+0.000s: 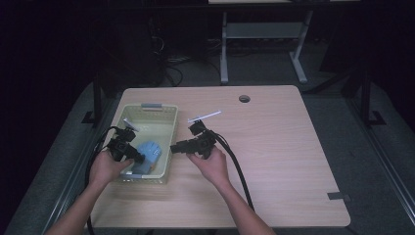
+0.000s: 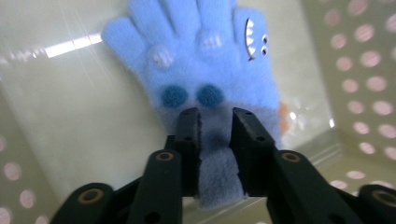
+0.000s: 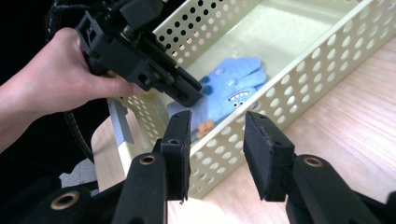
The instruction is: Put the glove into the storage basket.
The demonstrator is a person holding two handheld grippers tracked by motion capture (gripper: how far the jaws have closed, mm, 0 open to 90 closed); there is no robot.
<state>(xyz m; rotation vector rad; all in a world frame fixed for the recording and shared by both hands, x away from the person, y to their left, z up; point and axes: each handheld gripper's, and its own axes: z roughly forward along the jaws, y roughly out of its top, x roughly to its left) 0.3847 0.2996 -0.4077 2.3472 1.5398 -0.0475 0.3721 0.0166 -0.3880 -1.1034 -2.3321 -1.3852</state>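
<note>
High view, table: a light wooden table (image 1: 274,147) carries a pale perforated basket (image 1: 147,108) at its left side.
High view, glove: a blue glove (image 1: 149,155) lies on the basket's floor, toward the near end.
High view, left hand-held gripper: the left hand-held gripper (image 1: 138,157) reaches into the basket at the glove's near edge, with the person's left hand (image 1: 105,169) behind it.
High view, right hand-held gripper: the right hand-held gripper (image 1: 173,148) sits over the table just outside the basket's right wall, pointing toward the basket; the right hand (image 1: 211,164) holds it.

Left gripper view, glove: the blue glove (image 2: 205,70) lies flat on the basket floor, fingers pointing away, with dark blue spots and a small toothed face on it.
Left gripper view, jaws: the left hand-held gripper (image 2: 215,121) has its jaws a little apart, either side of the glove's cuff; a gap shows beside each pad, so it is loosened and not clamping.

Right gripper view, jaws: the right hand-held gripper (image 3: 217,123) stands open with nothing between the pads, in front of the basket's wall (image 3: 280,105).
Right gripper view, glove: the glove (image 3: 229,95) rests inside the basket, the left hand-held gripper (image 3: 189,93) at its cuff end.
</note>
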